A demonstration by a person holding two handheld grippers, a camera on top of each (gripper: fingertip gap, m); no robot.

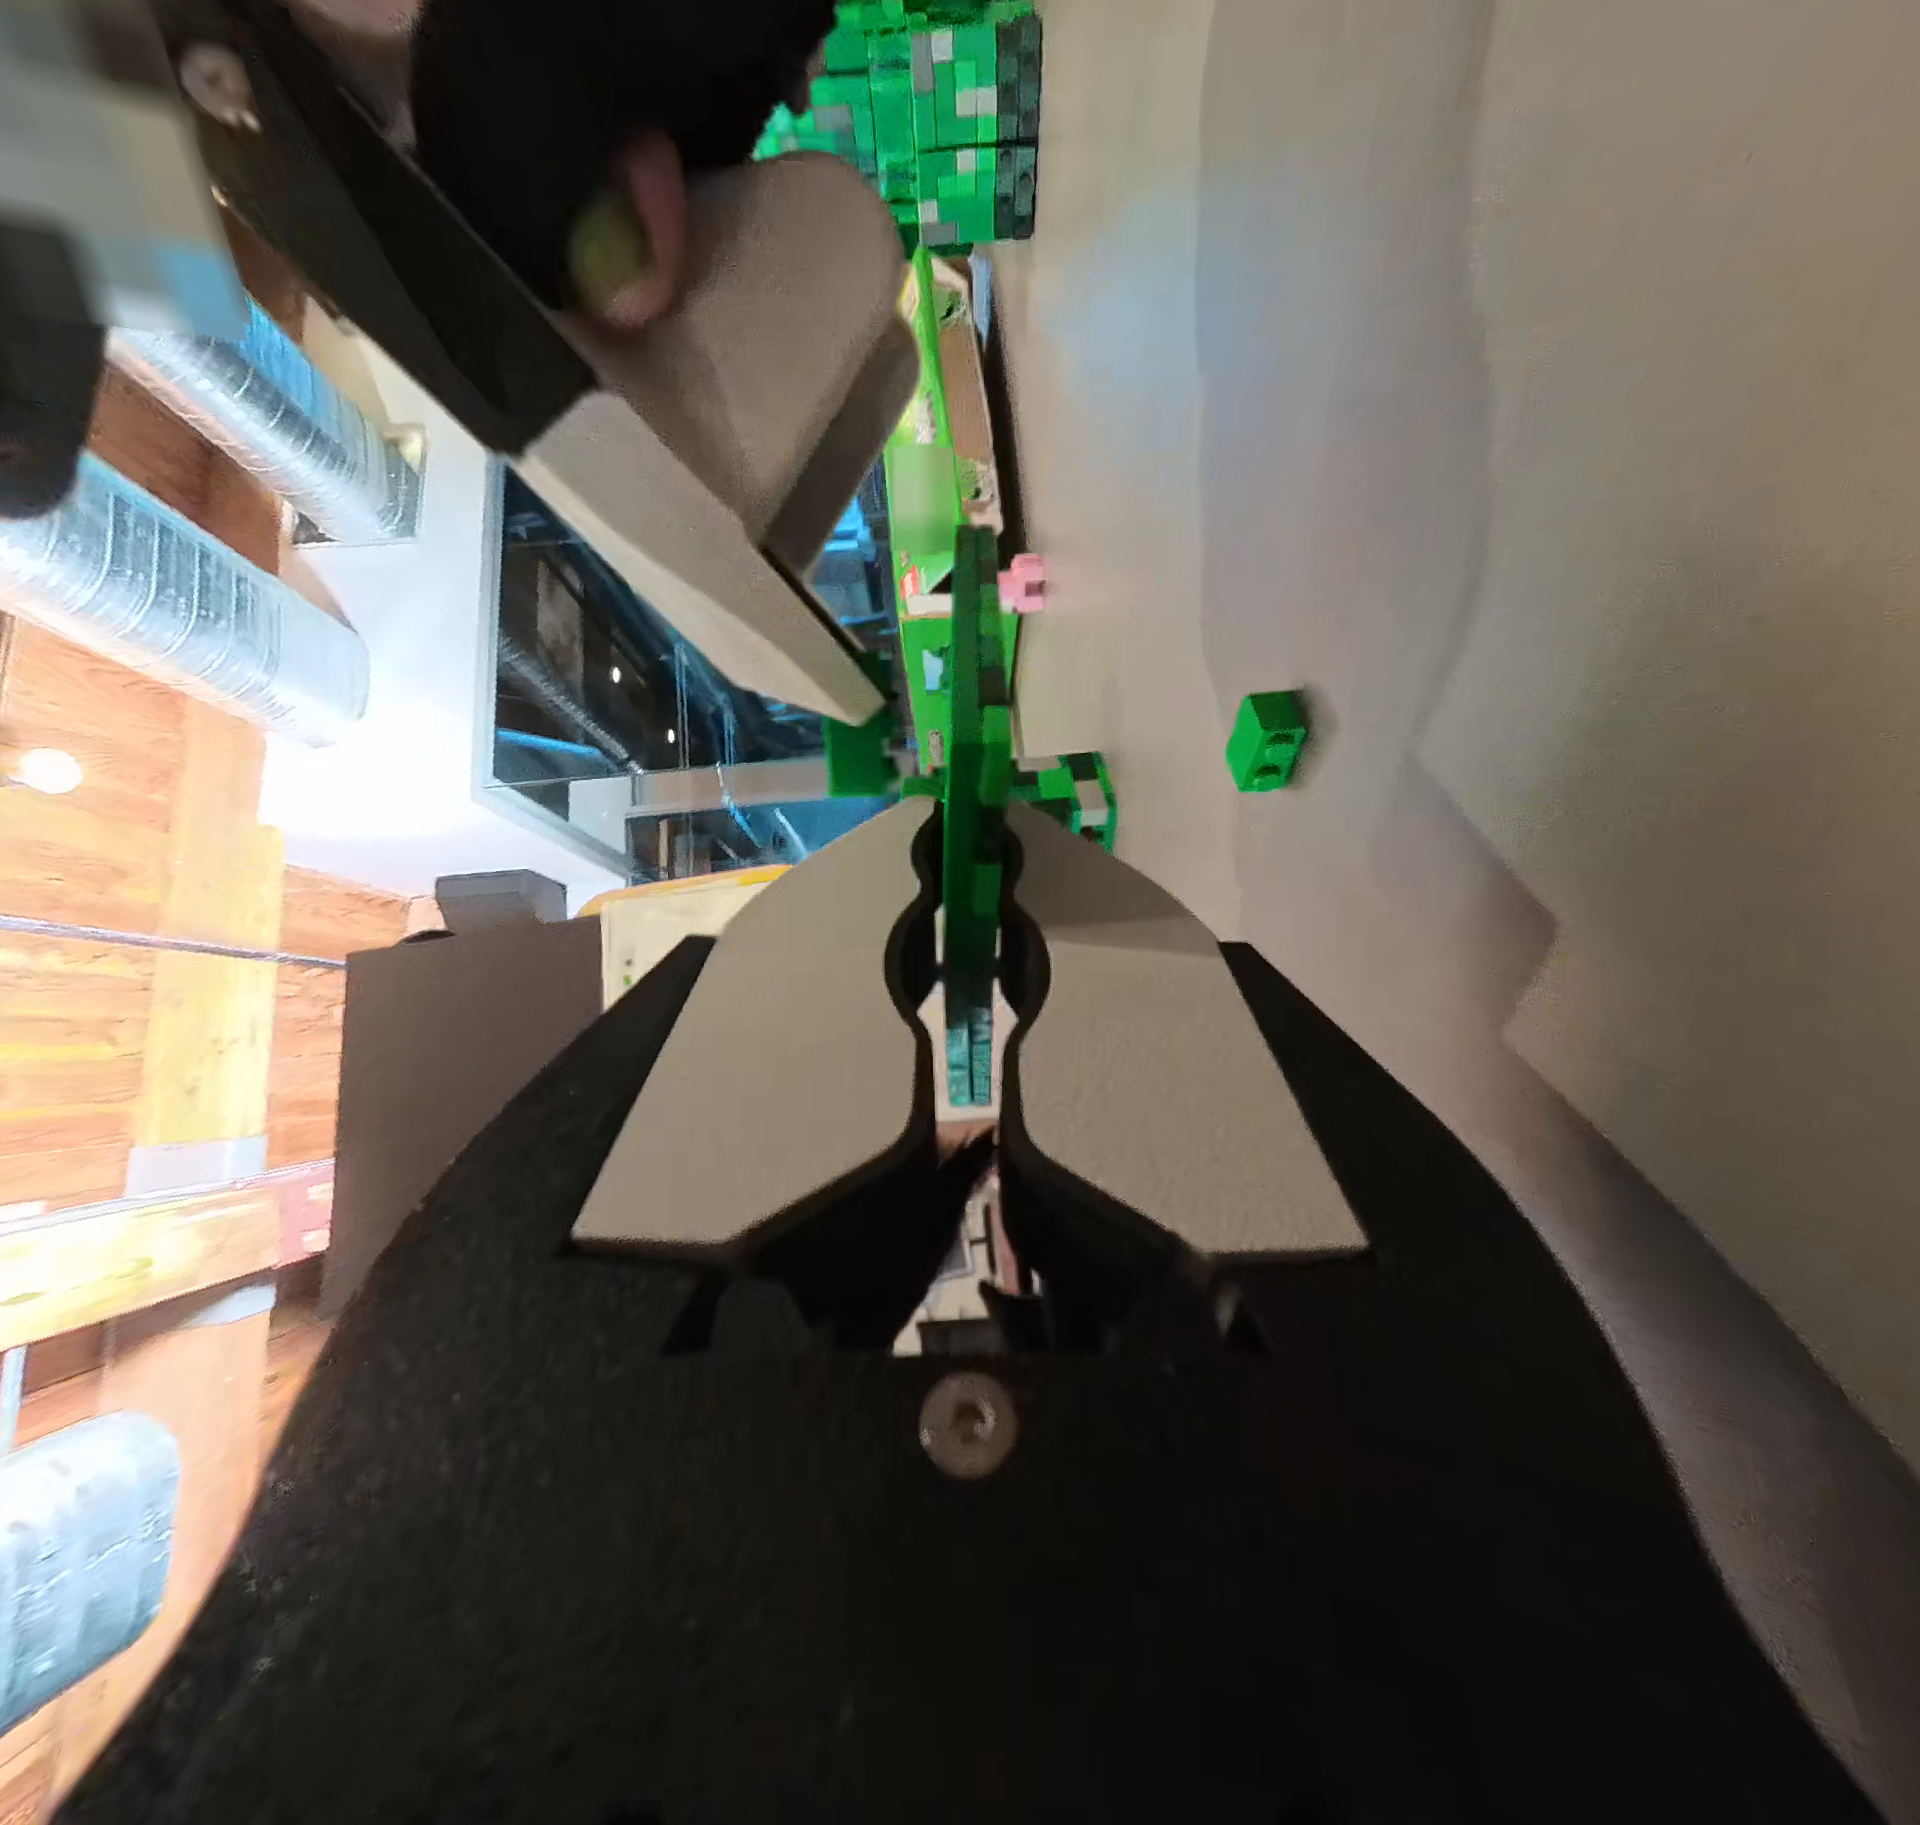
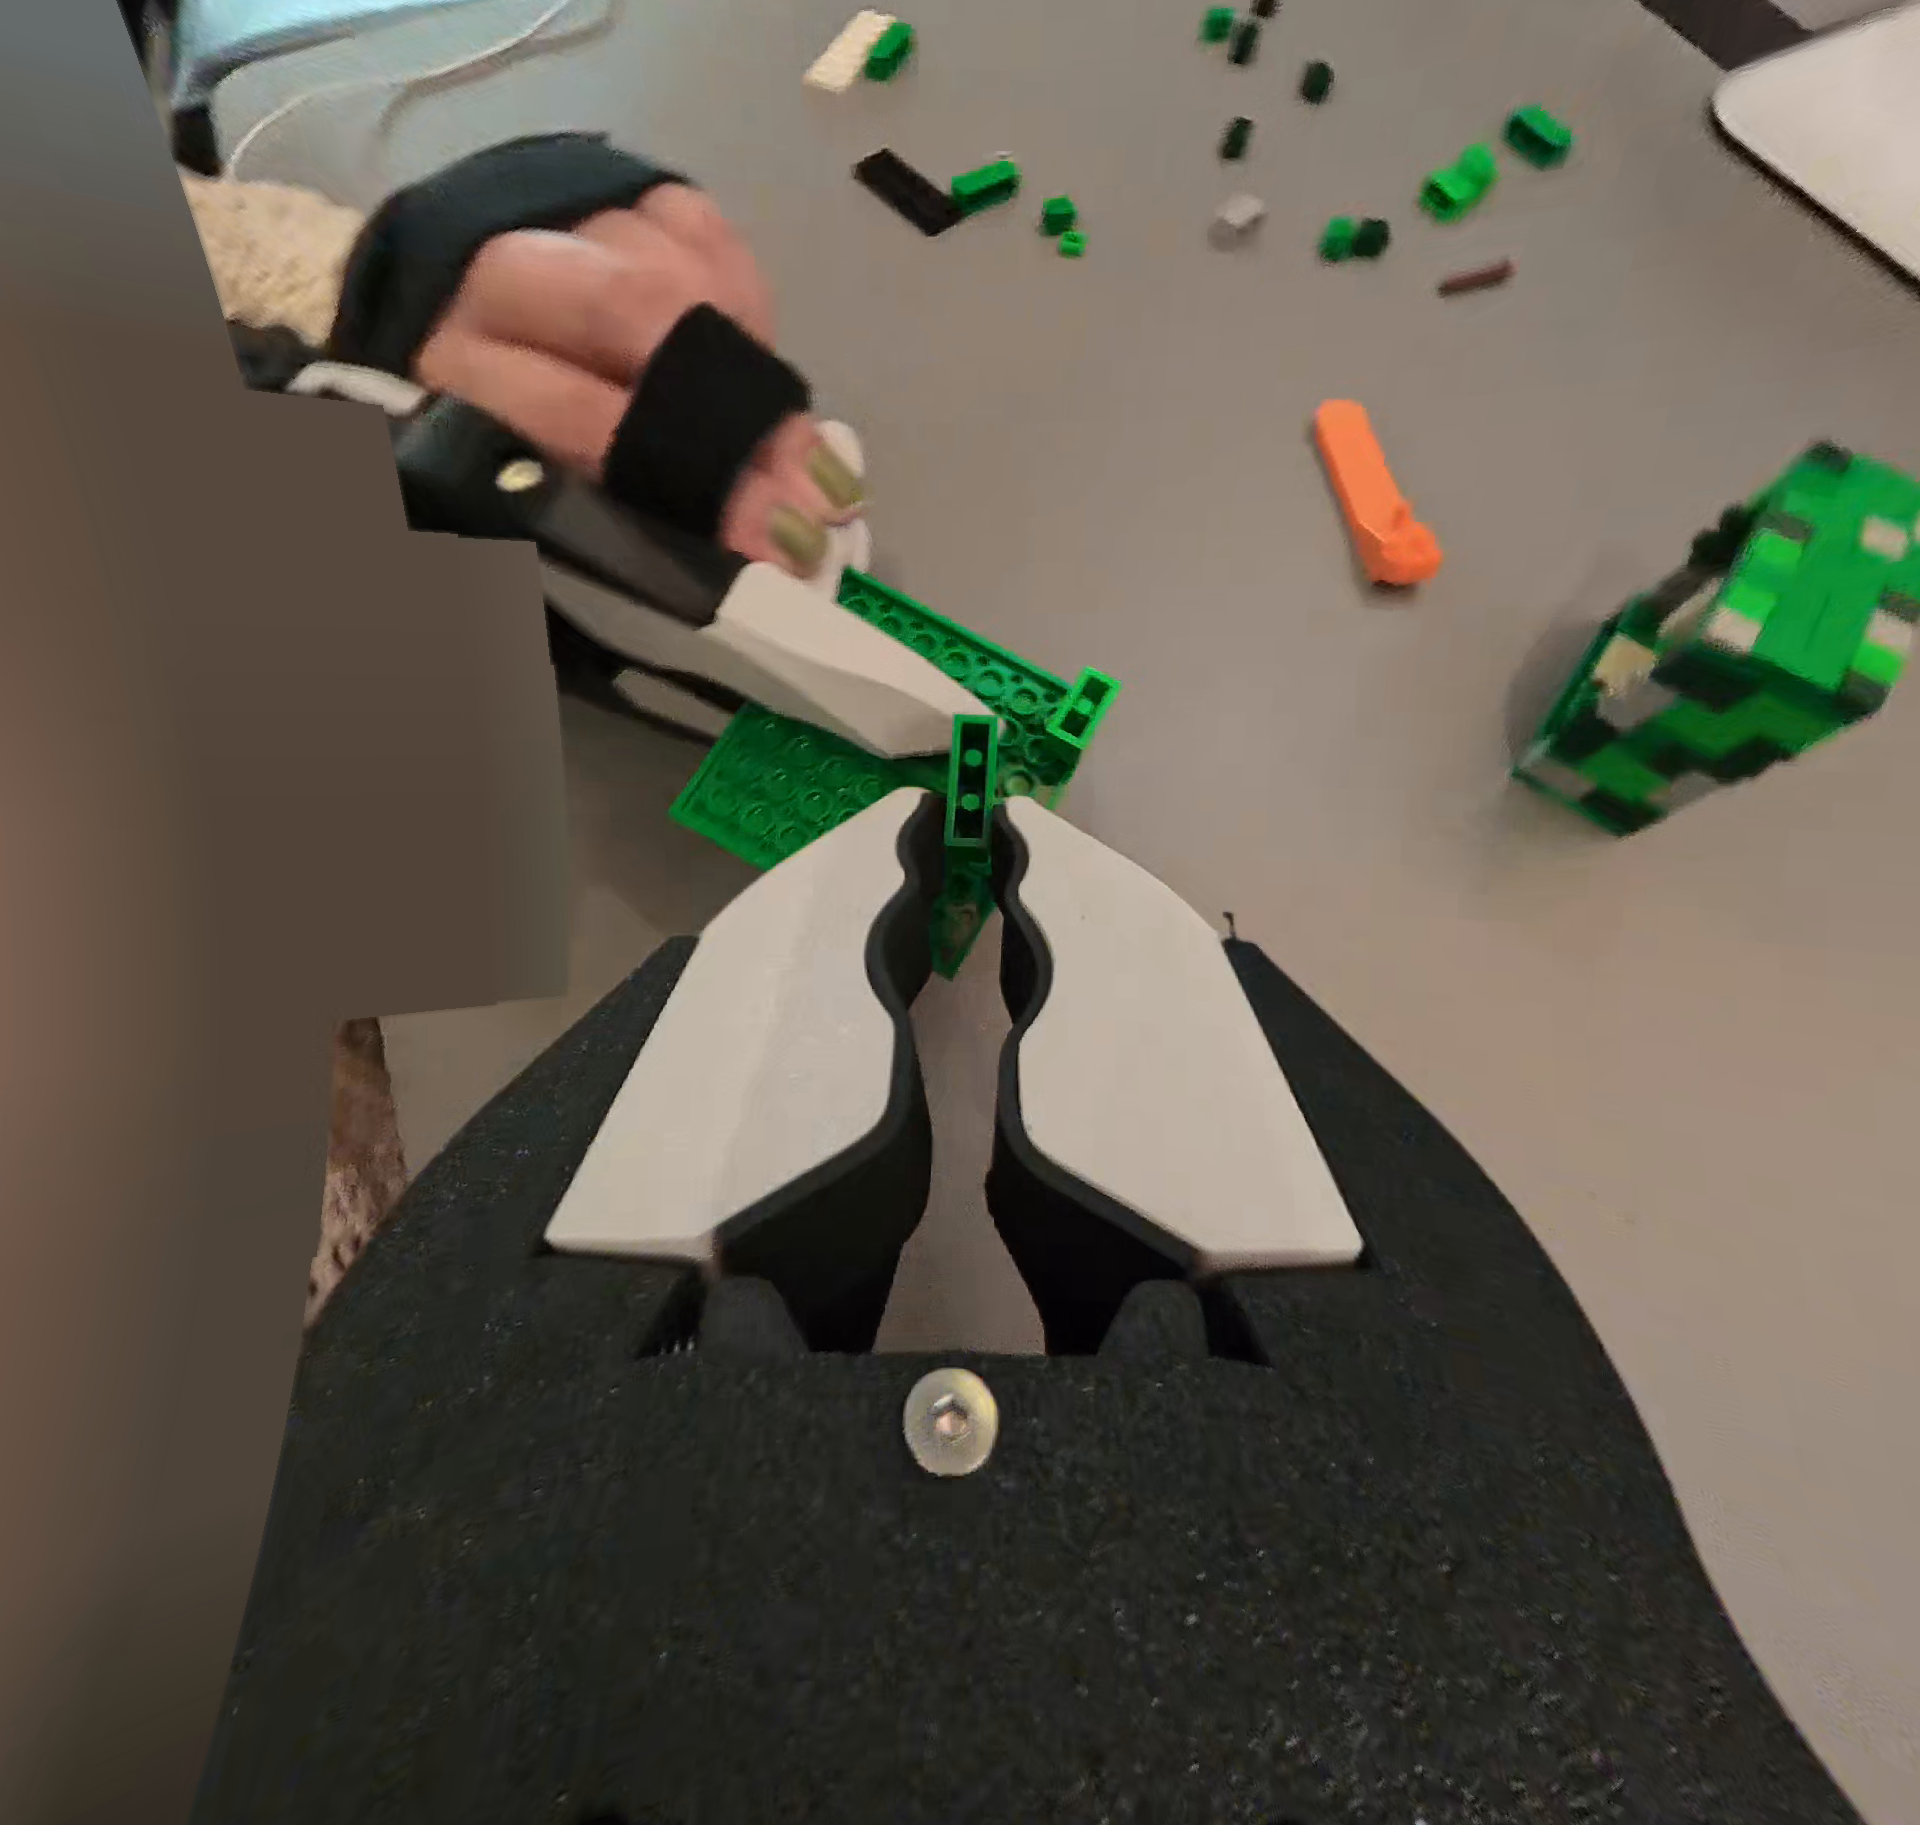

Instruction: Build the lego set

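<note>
My left gripper (image 1: 971,819) is shut on a flat green plate (image 1: 977,695), which I see edge-on and held off the table. In the right wrist view the plate (image 2: 790,788) shows its underside, with the left gripper (image 2: 951,726) clamped across it. My right gripper (image 2: 971,819) is shut on a small green brick (image 2: 971,783), hollow side toward the camera, pressed at the plate's near corner. Another small green brick (image 2: 1081,705) sits on the plate's right corner. In the left wrist view the right gripper (image 1: 868,710) reaches in from the upper left.
A large green and grey built block (image 2: 1745,653) lies at the right and also shows in the left wrist view (image 1: 935,113). An orange brick separator (image 2: 1371,492) and several loose green, black and grey pieces (image 2: 1351,237) lie on the grey table. A loose green brick (image 1: 1268,741) and a pink piece (image 1: 1023,582) lie nearby.
</note>
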